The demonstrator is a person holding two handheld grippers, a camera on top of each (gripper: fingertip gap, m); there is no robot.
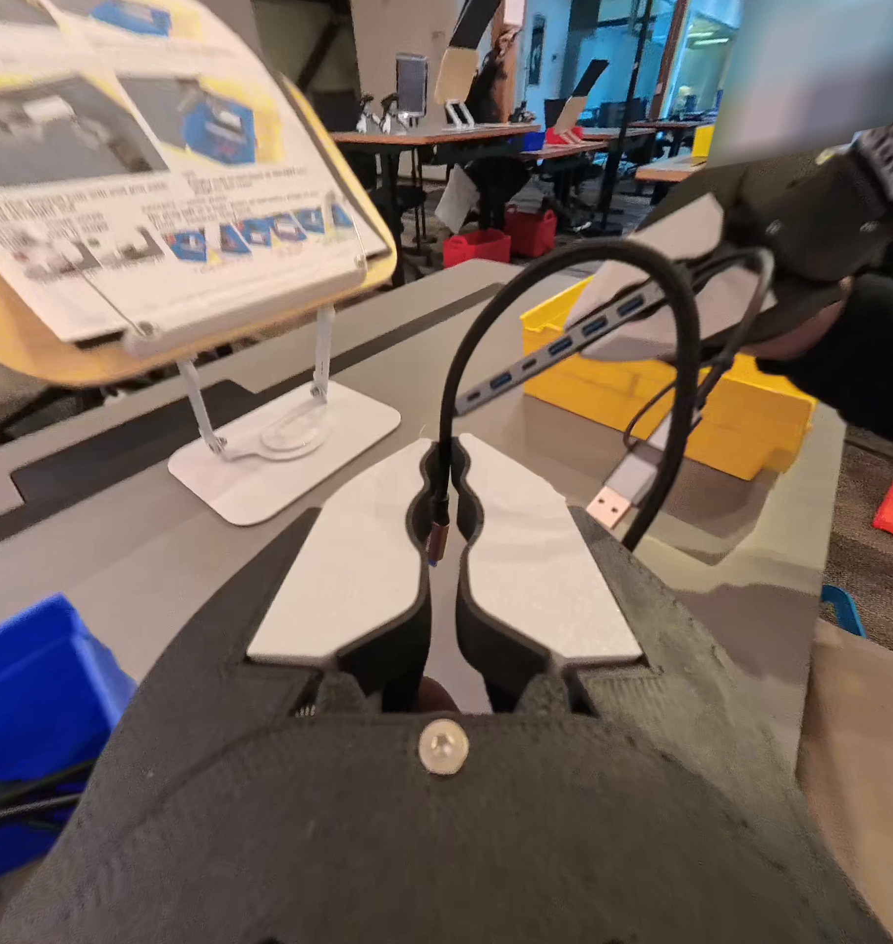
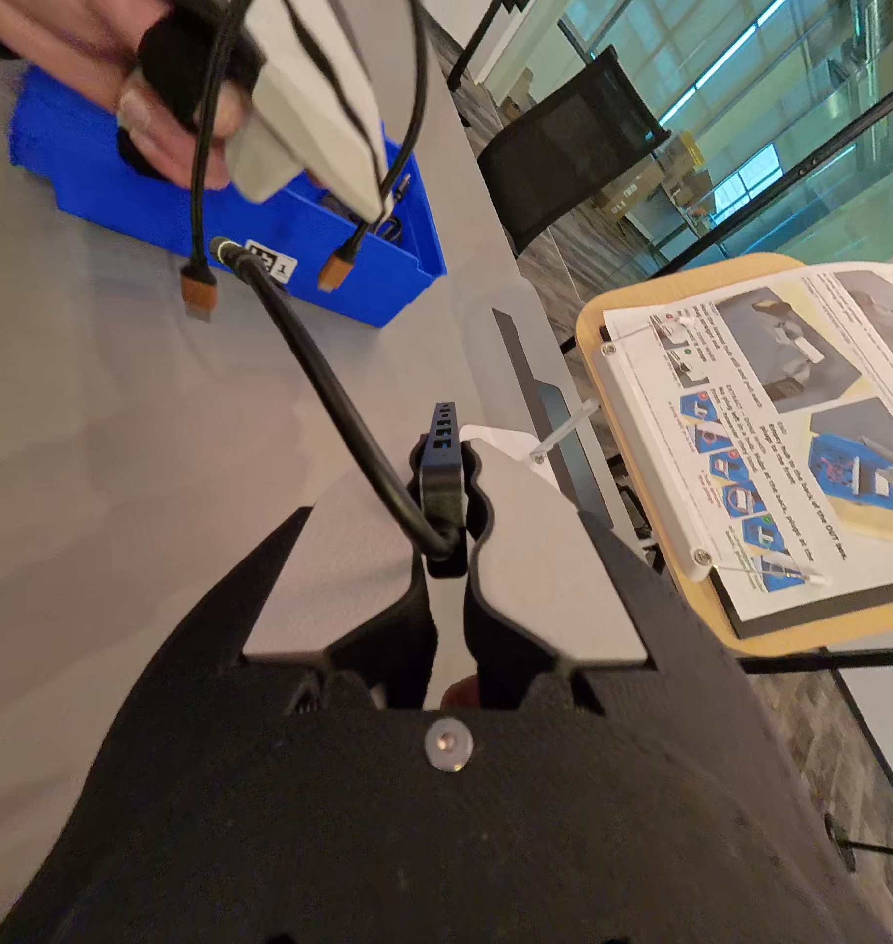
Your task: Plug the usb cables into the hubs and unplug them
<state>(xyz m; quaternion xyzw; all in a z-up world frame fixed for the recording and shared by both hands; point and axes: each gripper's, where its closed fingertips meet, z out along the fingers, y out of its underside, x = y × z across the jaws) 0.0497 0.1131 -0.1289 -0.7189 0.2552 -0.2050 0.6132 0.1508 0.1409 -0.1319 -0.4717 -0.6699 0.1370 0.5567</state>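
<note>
My left gripper (image 1: 447, 447) is shut on a black braided USB cable (image 1: 490, 296). One copper-coloured plug (image 1: 437, 536) sits between the fingers, and the cable loops up and over to the right. My right gripper (image 2: 441, 452) is shut on a slim grey USB hub (image 2: 441, 459), held above the table. In the left wrist view the hub (image 1: 526, 365) shows its row of blue ports, a little beyond the left fingertips. The hub's own lead ends in a silver plug (image 1: 612, 503) that hangs free. In the right wrist view two copper plugs (image 2: 199, 291) dangle below the left gripper (image 2: 316, 202).
A yellow bin (image 1: 638, 393) stands on the grey table (image 1: 127, 551) behind the hub. A blue bin (image 2: 281, 240) holding more cables stands at the table's other side. A white stand (image 1: 281, 449) carries a tilted instruction sheet (image 1: 143, 179). Red bins and desks lie beyond. Left tips to right tips: about 11 centimetres.
</note>
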